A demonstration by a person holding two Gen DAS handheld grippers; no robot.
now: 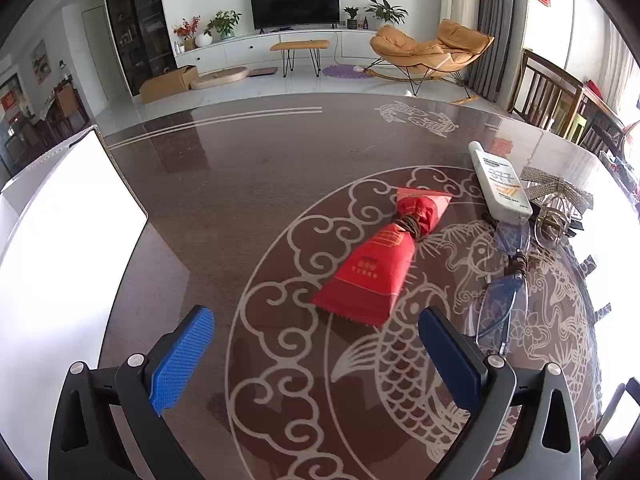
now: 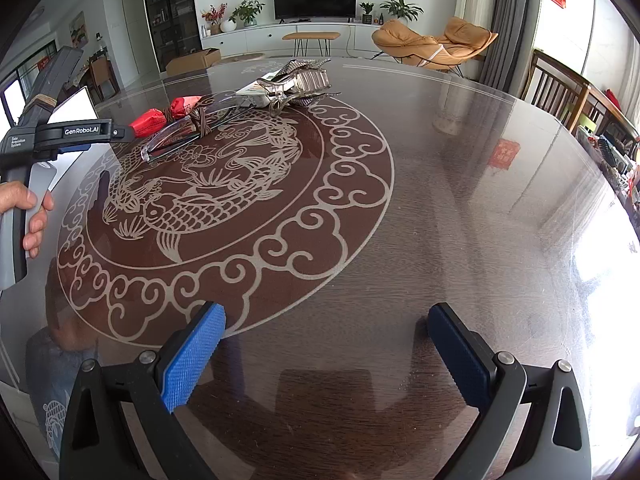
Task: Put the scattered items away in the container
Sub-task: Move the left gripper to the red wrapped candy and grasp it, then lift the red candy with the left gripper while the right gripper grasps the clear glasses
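A red packet (image 1: pixel 370 268) tied with brown cord lies on the dark round table (image 1: pixel 240 184), just ahead of my open, empty left gripper (image 1: pixel 316 322). Beyond it lie a white tube (image 1: pixel 500 180), folded clear glasses (image 1: pixel 502 280), a metal hair claw (image 1: pixel 554 220) and a sparkly bow (image 1: pixel 556 184). A white container (image 1: pixel 60 240) stands at the left. In the right wrist view the same pile sits far left: packet (image 2: pixel 150 120), glasses (image 2: pixel 180 140), tube (image 2: pixel 256 90), claw (image 2: pixel 304 80). My right gripper (image 2: pixel 324 326) is open and empty over bare table.
The left gripper's body (image 2: pixel 60 136) and the hand holding it show at the left of the right wrist view. Wooden chairs (image 1: pixel 548 92) stand at the table's right edge. A living room with TV and lounge chair lies beyond.
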